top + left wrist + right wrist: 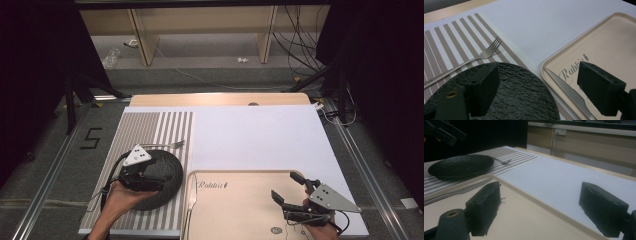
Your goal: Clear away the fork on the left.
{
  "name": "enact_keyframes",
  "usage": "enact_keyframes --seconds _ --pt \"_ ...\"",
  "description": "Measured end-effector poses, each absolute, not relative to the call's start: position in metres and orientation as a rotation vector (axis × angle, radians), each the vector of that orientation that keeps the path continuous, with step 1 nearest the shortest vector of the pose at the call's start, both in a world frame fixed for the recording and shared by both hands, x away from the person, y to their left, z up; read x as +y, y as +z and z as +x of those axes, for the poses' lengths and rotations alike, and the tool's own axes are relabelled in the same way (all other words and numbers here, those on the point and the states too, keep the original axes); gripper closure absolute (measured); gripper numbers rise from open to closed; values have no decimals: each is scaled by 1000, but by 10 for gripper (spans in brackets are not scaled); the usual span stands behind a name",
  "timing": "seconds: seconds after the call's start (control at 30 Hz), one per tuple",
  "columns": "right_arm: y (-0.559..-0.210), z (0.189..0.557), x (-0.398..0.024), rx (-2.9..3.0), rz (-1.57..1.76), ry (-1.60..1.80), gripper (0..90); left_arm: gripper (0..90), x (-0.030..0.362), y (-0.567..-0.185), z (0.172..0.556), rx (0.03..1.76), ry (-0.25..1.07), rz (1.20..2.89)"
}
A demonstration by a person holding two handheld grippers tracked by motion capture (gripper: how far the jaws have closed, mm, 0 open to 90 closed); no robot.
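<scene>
With its released fingers, the left gripper point(145, 176) is hovering over the black plate point(167, 172) just below them, so it should be lowering one finger under the rim.

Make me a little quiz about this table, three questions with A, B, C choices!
1. Where does the knife lie?
A. on the left edge of the tan tray
B. on the black plate
C. on the floor

2. What colour is the plate?
A. white
B. red
C. black

3. How is the right claw?
A. shut on the fork
B. open, holding nothing
C. shut on the knife

Answers:
1. A, the knife lies along the tray's left rim.
2. C, the plate looks black and rough on the striped mat, with the fork just behind it.
3. B, its jaws stand wide apart above the tray.
</scene>
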State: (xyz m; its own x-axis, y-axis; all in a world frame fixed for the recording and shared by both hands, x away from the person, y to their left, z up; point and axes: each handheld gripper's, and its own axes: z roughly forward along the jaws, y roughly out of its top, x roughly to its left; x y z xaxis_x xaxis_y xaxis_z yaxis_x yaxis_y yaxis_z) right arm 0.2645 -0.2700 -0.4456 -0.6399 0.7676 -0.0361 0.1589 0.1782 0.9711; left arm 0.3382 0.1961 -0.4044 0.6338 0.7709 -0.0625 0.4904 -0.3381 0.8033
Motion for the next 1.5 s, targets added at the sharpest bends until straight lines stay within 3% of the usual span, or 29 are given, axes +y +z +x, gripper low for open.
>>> enact_keyframes --seconds 0.4,0.83,1.23,1.5 --pt "-446 265 -269 1929 876 1489 184 194 217 -393 365 1020 515 2021" --pt "-447 265 -269 1935 879 1486 184 203 227 -387 418 1026 540 2184" --pt "-447 265 -269 1941 877 1486 184 205 225 -396 467 1048 501 2394" --pt "-447 265 -268 1940 873 1487 184 230 234 -408 493 1051 486 2443"
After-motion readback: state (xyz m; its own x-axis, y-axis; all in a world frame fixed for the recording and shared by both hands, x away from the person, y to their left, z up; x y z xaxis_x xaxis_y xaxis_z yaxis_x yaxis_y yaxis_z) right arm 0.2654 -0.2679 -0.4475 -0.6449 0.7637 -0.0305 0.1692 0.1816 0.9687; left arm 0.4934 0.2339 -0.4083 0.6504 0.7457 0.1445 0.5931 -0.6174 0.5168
